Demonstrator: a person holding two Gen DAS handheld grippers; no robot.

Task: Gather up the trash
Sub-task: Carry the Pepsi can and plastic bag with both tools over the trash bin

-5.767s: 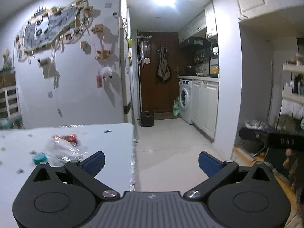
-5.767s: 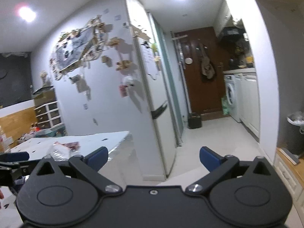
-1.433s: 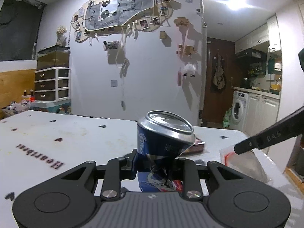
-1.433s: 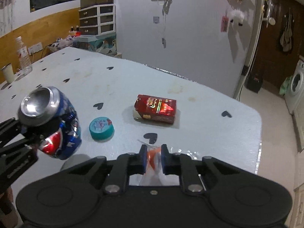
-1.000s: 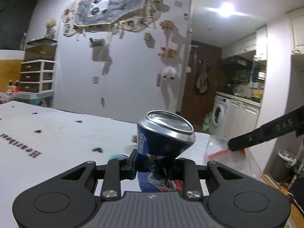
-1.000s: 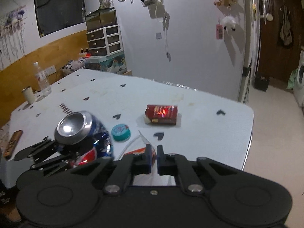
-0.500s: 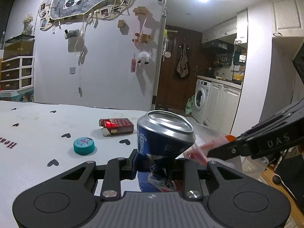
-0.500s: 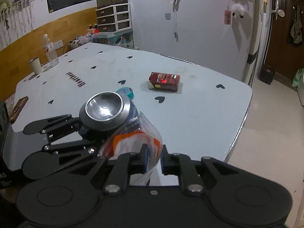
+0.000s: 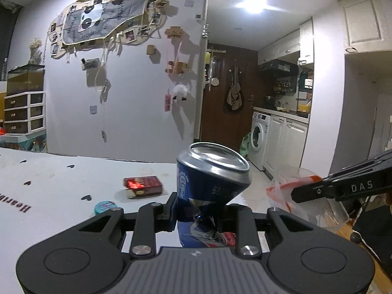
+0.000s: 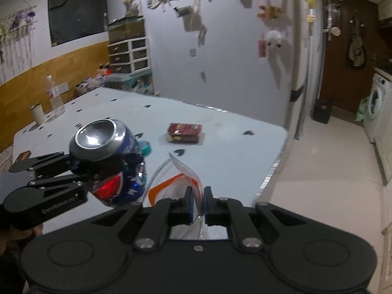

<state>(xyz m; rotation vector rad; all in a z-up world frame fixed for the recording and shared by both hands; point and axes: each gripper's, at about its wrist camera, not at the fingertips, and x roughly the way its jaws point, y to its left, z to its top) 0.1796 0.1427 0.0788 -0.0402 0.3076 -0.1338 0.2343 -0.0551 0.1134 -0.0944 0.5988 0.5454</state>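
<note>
Two tongs are in your hands, and both are holding something. Your left tongs [image 9: 196, 216] are squeezed shut on a dented blue can [image 9: 210, 181], pinching it around its crushed middle so the shiny top tilts up and away from you. In the right wrist view the same can [image 10: 107, 161] hangs in the air above the near part of the white desk [image 10: 232, 152], just beside the bag. Your right tongs [image 10: 196, 205] are closed tight on the edge of a clear plastic bag [image 10: 181, 183] with an orange stripe, and the thin plastic is pinched between the blue pads. In the left wrist view the bag [image 9: 306, 196] hangs open to the right of the can, past the desk edge and over the floor. On the desk, well apart from the can, a small red packet [image 10: 185, 132] lies flat. A round teal lid [image 10: 145, 147] sits near it, partly hidden behind the can. Little black hearts [image 10: 180, 152] dot the desk top. Far back on the left stand a water bottle [image 10: 54, 96] and a cup [image 10: 37, 114].
</note>
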